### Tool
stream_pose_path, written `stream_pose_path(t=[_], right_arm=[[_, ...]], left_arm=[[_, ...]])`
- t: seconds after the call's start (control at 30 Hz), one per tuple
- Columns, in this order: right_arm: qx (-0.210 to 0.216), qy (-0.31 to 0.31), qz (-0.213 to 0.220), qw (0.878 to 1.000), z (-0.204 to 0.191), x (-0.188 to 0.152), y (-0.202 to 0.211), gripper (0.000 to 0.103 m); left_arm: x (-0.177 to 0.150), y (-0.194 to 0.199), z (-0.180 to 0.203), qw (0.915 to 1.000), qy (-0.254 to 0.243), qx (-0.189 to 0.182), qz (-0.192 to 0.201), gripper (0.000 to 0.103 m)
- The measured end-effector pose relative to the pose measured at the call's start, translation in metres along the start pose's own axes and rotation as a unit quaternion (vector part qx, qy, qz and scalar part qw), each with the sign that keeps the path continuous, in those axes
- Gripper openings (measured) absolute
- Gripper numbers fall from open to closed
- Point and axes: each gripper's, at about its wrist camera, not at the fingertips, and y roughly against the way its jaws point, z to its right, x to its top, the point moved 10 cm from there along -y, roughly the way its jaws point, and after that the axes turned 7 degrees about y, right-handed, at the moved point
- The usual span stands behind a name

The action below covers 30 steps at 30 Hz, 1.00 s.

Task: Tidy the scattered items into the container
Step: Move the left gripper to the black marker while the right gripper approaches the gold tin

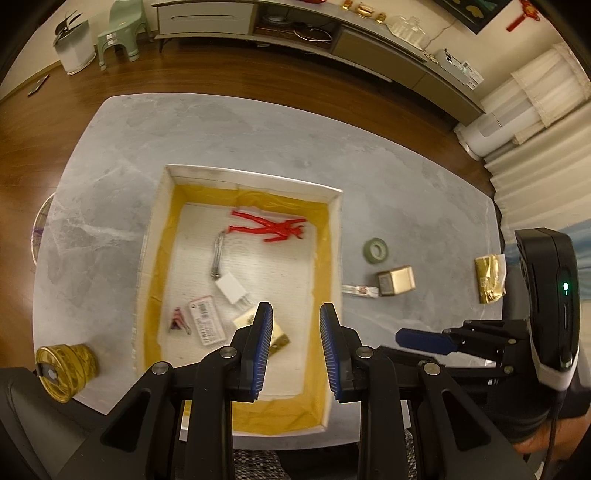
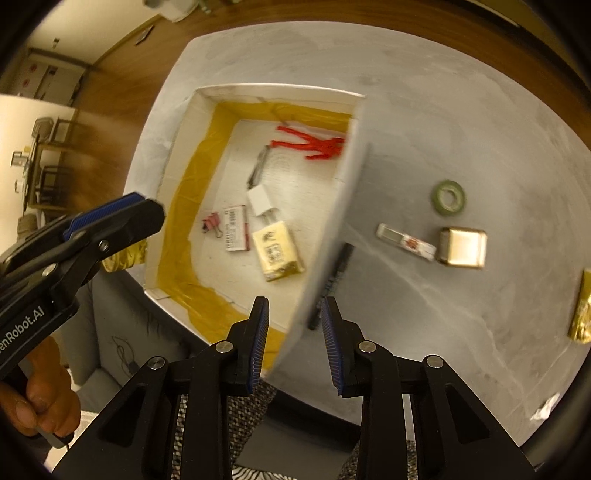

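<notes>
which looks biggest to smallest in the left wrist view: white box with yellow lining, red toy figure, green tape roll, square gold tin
1. White box with yellow lining
2. Red toy figure
3. Square gold tin and green tape roll look about alike; I would not rank them.

a grey marble-look table (image 1: 258, 140) stands on a dark wooden floor (image 1: 221, 77). beyond it a long low tv cabinet (image 1: 207, 20) runs along the far wall, with small golden ornaments (image 1: 364, 9) and clear glassware (image 1: 408, 26) on top. a pale green plastic stool (image 1: 120, 31) stands on the floor at its left end, beside a white bin (image 1: 74, 46). a white tower fan (image 1: 484, 133) stands near pale curtains (image 1: 532, 122). in the right wrist view, dining chairs (image 2: 51, 162) show far left.
</notes>
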Motion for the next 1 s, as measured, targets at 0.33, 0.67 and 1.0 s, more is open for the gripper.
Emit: stream_pose_path(t=[0.33,0.67,1.0], right_arm=[[-0.007,-0.06,0.015,0.998,0.07,-0.031,0.019,0.032],[0.0,-0.128,0.051,0.99,0.139,-0.053,0.022,0.032],[0.003,-0.16,0.07,0.985,0.188,-0.06,-0.015,0.045]], left_arm=[[-0.031,-0.024,0.058,0.9993,-0.015,-0.028,-0.021,0.028],[-0.072,-0.059,0.088,0.9986,-0.023,-0.021,-0.043,0.028],[-0.116,-0.12,0.099,0.9978,-0.014,-0.013,-0.064,0.029]])
